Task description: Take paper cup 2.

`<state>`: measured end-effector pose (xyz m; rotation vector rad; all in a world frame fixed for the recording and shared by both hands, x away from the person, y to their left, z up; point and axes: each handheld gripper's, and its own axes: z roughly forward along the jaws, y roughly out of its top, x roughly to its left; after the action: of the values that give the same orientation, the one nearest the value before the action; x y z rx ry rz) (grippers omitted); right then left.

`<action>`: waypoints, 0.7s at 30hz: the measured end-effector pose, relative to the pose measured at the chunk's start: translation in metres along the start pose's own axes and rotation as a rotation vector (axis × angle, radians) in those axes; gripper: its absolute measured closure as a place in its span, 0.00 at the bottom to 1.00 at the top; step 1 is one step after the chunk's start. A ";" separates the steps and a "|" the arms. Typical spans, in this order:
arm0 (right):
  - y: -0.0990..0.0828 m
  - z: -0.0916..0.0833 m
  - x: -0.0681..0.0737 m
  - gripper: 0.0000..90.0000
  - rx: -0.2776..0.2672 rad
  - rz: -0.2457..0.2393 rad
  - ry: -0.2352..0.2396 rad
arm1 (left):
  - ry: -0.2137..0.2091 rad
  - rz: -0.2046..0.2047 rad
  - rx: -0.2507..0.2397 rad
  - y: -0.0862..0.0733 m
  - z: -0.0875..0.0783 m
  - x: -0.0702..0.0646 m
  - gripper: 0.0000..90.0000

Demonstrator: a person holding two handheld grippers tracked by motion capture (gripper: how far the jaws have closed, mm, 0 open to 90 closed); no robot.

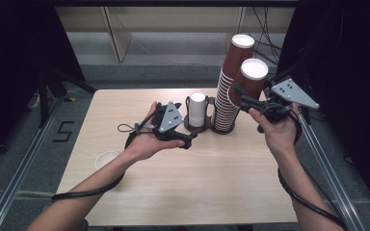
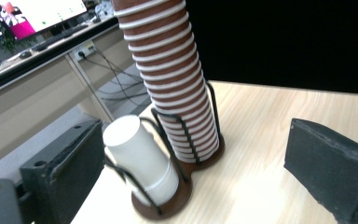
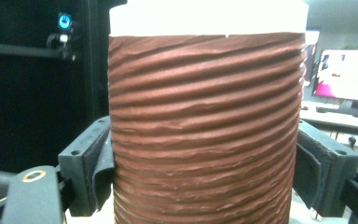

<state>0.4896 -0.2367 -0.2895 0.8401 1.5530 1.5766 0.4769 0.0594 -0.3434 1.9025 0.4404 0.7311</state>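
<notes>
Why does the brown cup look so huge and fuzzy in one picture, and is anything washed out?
In the right gripper view the brown cup sits right at the lens, so it looms large and soft; its white rim is blown out. In the left gripper view the monitor glares. The high view is sharp, with dark surroundings.

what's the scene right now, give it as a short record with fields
right gripper: shut on a brown ribbed cup, held upside down, beside the tall stack
left gripper: open, nothing between its jaws, aimed at the holder
brown cup stack: tall, upturned, in the holder's right-hand bay
white cup stack: short, in the other bay
holder: dark wire frame on a brown base, at the table's far side
loose white cup: upright, near the table's left edge
table: light wood
</notes>
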 end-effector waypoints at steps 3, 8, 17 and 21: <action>-0.014 0.000 0.002 0.21 0.029 0.009 0.009 | 0.007 0.012 0.019 -0.006 -0.007 0.001 0.05; -0.036 0.001 0.009 0.21 0.077 0.016 0.029 | 0.013 0.018 0.037 -0.013 -0.018 0.001 0.05; -0.070 0.003 0.024 0.21 0.163 0.027 0.069 | 0.008 0.006 0.066 -0.029 -0.036 0.000 0.05; -0.082 0.003 0.027 0.21 0.175 0.025 0.082 | 0.005 -0.020 0.056 -0.039 -0.040 -0.003 0.05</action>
<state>0.4843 -0.2131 -0.3728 0.9025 1.7653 1.5250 0.4489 0.1015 -0.3670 1.9466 0.4873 0.7170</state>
